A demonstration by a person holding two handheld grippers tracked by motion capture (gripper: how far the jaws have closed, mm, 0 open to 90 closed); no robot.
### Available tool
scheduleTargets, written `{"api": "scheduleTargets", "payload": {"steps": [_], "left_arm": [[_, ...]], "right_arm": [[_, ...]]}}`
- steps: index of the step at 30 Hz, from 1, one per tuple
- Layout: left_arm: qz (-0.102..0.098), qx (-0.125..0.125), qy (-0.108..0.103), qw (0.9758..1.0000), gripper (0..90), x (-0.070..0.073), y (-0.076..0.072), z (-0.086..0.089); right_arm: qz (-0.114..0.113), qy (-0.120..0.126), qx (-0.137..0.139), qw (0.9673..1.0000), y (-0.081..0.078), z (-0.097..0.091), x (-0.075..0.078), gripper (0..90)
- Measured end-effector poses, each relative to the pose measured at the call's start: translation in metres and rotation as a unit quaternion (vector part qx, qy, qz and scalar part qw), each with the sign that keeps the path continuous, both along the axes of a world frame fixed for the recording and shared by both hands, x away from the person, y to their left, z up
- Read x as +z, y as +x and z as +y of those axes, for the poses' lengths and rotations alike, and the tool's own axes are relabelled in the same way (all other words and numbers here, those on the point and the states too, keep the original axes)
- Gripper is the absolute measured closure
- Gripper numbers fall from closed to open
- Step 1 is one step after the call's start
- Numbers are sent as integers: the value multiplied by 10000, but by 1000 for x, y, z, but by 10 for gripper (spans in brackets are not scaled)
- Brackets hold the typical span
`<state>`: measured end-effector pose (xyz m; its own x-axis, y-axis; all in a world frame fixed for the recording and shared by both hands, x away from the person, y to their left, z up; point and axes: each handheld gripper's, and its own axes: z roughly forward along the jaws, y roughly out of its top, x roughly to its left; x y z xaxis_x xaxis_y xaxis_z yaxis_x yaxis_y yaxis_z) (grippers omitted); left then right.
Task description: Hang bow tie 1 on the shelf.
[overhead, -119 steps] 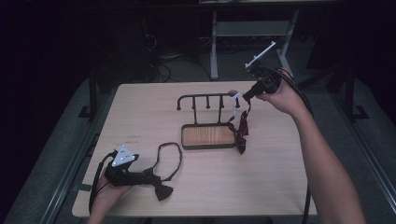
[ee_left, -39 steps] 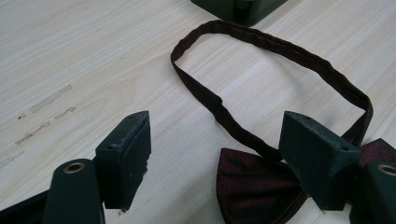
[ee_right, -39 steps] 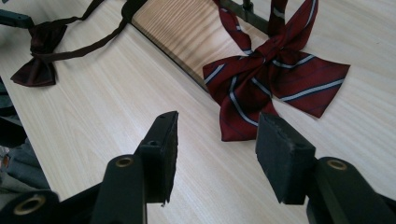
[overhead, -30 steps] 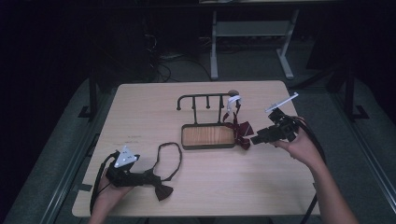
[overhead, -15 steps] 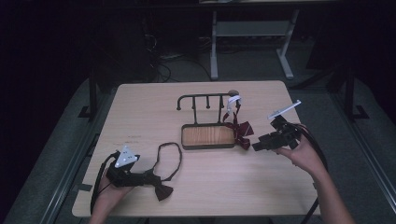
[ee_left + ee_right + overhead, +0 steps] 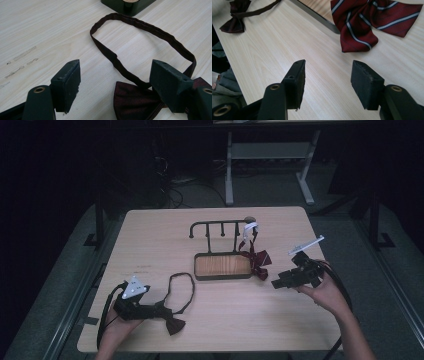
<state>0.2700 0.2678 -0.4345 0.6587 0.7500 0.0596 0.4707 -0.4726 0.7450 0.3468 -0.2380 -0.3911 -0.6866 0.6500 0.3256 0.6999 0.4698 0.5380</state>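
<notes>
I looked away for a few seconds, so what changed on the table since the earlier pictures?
The right gripper left the rack, came down toward the person and now hovers open by the striped bow tie. The left gripper and dark bow tie stayed put.

The high view is looking forward and down from above the near edge, taking in the whole table (image 6: 150, 235) from well back. The left gripper view is sitting low and close over the tabletop, showing a dark bow tie (image 6: 135, 102) at lower right, also lying lower left in the high view. The right gripper view, equally close, is sharing the striped bow tie (image 6: 372, 20) at upper right with the high view's centre.
</notes>
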Motion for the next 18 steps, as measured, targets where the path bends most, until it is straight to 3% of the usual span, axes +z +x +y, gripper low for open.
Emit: {"api": "scheduleTargets", "payload": {"steps": [18], "left_arm": [[27, -84, 83, 9999, 253, 5, 8, -8]], "right_arm": [[-9, 95, -44, 9999, -16, -4, -22, 436]]}}
